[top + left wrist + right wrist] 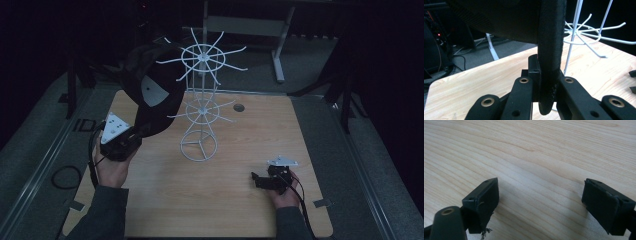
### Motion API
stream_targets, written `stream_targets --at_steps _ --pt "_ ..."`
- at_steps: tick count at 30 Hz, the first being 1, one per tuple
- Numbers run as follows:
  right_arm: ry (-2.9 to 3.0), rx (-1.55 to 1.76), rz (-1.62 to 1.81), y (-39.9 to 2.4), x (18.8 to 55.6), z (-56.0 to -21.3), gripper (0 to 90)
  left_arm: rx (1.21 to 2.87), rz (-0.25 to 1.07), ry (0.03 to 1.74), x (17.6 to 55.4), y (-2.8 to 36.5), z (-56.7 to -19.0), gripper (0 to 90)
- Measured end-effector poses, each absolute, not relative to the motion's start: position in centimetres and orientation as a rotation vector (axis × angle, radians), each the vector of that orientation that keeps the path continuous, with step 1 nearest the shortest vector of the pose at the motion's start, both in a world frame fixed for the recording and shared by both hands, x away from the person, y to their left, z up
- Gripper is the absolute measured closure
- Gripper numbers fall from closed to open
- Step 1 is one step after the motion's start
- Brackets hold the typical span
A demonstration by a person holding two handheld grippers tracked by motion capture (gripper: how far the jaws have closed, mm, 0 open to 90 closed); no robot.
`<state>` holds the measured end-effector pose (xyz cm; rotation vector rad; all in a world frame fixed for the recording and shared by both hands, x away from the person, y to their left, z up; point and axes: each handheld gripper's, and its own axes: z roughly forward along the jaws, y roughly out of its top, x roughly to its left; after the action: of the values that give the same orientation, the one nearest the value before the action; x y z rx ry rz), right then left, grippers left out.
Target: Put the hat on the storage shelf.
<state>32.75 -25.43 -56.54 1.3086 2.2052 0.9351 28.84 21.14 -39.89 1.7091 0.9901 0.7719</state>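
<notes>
A black cap (155, 95) hangs in the air at the left of the white wire rack (202, 57), its crown close to the rack's upper ring of prongs. My left gripper (131, 134) is shut on the cap's lower edge. In the left gripper view the jaws of my left gripper (546, 83) clamp a thick black strip of the cap (550, 42), with the rack (579, 30) behind it at the right. My right gripper (257, 179) rests low at the table's front right. In the right gripper view, my right gripper (541, 200) stands open over bare wood, nothing between its pads.
The rack stands on a ring base (199, 146) in the middle of the wooden table (240, 210). A small round hole (239, 107) sits behind it. A cable loop (65, 176) lies on the floor at the left. A grey metal frame leg (280, 55) stands beyond the table.
</notes>
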Motion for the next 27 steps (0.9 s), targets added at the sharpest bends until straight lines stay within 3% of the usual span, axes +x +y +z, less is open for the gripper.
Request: stream_targets --at_steps 10,18,27 --pt "2.206 1.310 0.935 -25.41 32.74 -56.53 13.9 1.700 0.769 0.989 28.68 21.27 -40.10 83.3" --pt "2.205 1.310 0.935 -25.41 32.73 -56.54 13.9 1.685 0.759 0.982 28.56 21.30 -39.90 62.5" --pt "2.206 1.310 0.935 -25.41 32.73 -56.53 13.9 1.643 0.729 1.020 28.47 21.78 -40.08 48.4"
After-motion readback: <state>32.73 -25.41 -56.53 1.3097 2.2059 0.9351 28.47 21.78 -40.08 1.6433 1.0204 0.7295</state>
